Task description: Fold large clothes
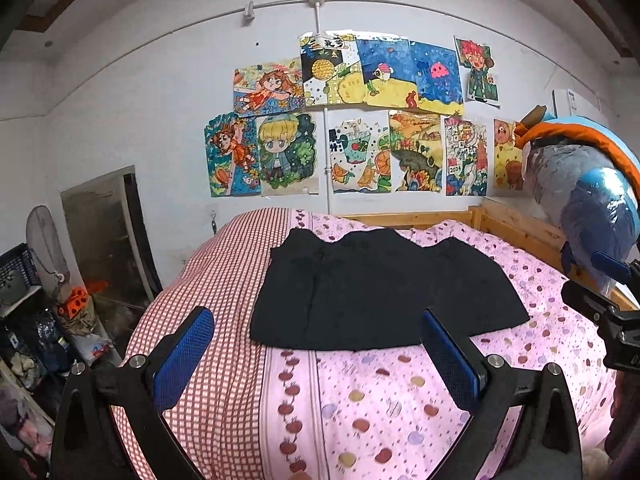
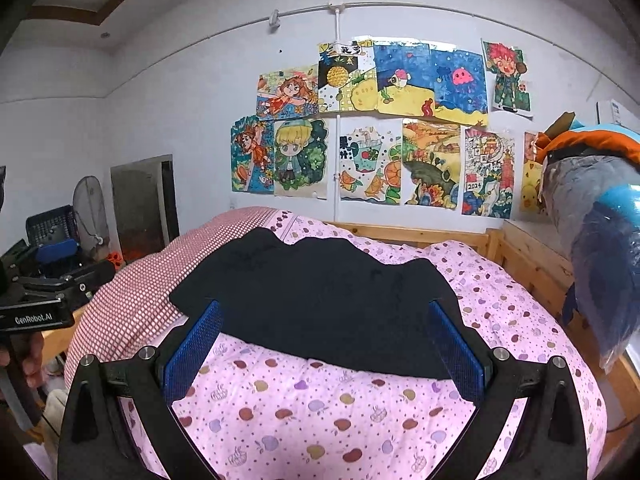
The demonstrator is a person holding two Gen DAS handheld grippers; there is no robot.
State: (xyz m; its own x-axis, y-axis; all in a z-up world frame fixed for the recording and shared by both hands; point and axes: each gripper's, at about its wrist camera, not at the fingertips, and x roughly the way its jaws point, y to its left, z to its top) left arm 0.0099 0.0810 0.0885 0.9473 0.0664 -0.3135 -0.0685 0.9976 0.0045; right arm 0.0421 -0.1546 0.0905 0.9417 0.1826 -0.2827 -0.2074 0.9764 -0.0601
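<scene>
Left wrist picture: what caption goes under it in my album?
Open left gripper hovers before a flat black cloth garment on a pink apple-print bedspread.

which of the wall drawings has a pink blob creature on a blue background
The top-row drawing second from the right, beside the red-haired figure drawing. It alone pairs a deep blue background with a bright pink blob; its blue neighbour to the left shows a small fish-like creature instead.

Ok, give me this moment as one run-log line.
stage: pre-grasp | black garment: flat on pink bedspread, unfolded | left gripper: open, empty | right gripper: open, empty, near hem
</scene>
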